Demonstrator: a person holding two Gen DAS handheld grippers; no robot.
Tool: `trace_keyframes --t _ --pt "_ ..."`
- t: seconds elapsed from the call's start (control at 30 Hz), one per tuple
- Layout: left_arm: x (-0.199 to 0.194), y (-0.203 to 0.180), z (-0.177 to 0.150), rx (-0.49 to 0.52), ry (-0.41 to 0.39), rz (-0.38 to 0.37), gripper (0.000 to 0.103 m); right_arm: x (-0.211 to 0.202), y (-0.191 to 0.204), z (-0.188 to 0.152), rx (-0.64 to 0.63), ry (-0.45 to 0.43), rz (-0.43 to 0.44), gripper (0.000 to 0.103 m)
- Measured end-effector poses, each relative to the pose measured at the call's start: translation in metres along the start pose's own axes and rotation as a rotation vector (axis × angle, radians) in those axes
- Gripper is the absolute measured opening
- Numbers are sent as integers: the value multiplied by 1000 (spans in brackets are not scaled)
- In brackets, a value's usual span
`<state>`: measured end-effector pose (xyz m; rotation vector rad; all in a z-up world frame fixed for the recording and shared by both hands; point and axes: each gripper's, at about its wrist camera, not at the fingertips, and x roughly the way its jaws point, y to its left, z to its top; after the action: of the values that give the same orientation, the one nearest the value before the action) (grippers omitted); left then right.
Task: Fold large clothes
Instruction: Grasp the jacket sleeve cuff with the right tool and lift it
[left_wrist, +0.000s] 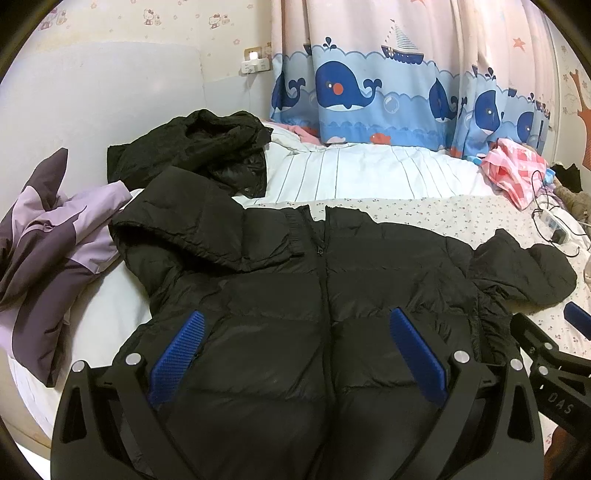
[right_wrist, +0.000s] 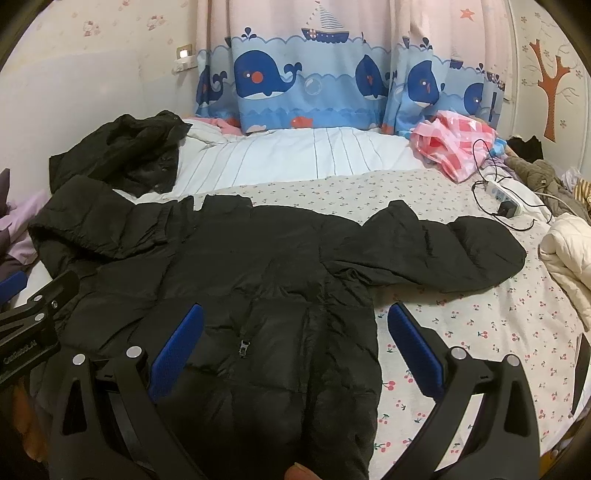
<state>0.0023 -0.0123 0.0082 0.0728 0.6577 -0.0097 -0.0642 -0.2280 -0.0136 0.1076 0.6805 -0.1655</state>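
A black puffer jacket (left_wrist: 295, 295) lies flat, front up and zipped, on the bed; it also shows in the right wrist view (right_wrist: 258, 280). Its hood (left_wrist: 192, 221) lies at the upper left. One sleeve (right_wrist: 443, 251) stretches out to the right. My left gripper (left_wrist: 295, 325) is open, hovering over the jacket's lower front with blue pads either side of the zip. My right gripper (right_wrist: 295, 325) is open over the jacket's right hem edge, its right pad (right_wrist: 413, 350) above the bedsheet. Neither holds anything.
A second black garment (left_wrist: 192, 151) is bunched at the back left. A purple jacket (left_wrist: 55, 251) lies at the left. A pink checked bag (right_wrist: 450, 144), a power strip with cables (right_wrist: 502, 195) and a cream coat (right_wrist: 565, 251) lie at the right. A whale curtain (left_wrist: 369, 92) hangs behind.
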Motion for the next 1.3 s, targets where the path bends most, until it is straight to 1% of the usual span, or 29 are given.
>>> trace_keyframes --t 0.27,0.5,0.6,0.67,0.7,0.73,0.77,0.83,0.87,0.9,0.93,0.97,1.03,1.13,1.17,1.23,1.3 --pt "5 -4 0 10 8 10 96 -3 -15 -1 11 12 28 96" --pt "7 -9 -1 11 16 5 97 -4 -20 -2 -4 23 18 96" --pt "7 -14 0 8 24 -18 97 -6 -23 0 -38 11 -8 96" --pt "11 -15 0 -9 51 -58 97 -7 -35 5 -36 -7 -55 96" --pt "15 -13 0 -23 69 -75 96 -5 -50 10 -20 -9 -92 96" --pt "18 -13 0 -30 76 -78 96 1 -68 14 8 15 -120 96" --pt "20 -14 -1 -33 79 -76 96 11 -94 19 66 65 -127 96" --pt "24 -15 -1 -41 84 -77 96 24 -148 20 219 146 -112 96" --pt "25 -15 -2 -47 85 -78 96 31 -189 18 340 186 -96 96" --pt "26 -15 -2 -53 87 -80 96 34 -218 16 421 204 -90 96" --pt "28 -13 -2 -62 94 -85 96 37 -245 13 490 218 -92 96" --pt "29 -14 -2 -67 98 -89 96 42 -279 11 557 237 -135 96" --pt "32 -14 -3 -75 109 -96 96 53 -317 9 594 251 -170 96" --pt "39 -18 -4 -75 130 -101 96 86 -362 0 694 302 -106 96" --pt "43 -20 -5 -70 140 -100 96 102 -376 -2 721 311 -98 96" --pt "47 -23 -6 -64 147 -98 96 127 -390 0 733 312 -125 96" --pt "51 -25 -6 -59 151 -95 96 151 -408 -3 805 307 -92 96"
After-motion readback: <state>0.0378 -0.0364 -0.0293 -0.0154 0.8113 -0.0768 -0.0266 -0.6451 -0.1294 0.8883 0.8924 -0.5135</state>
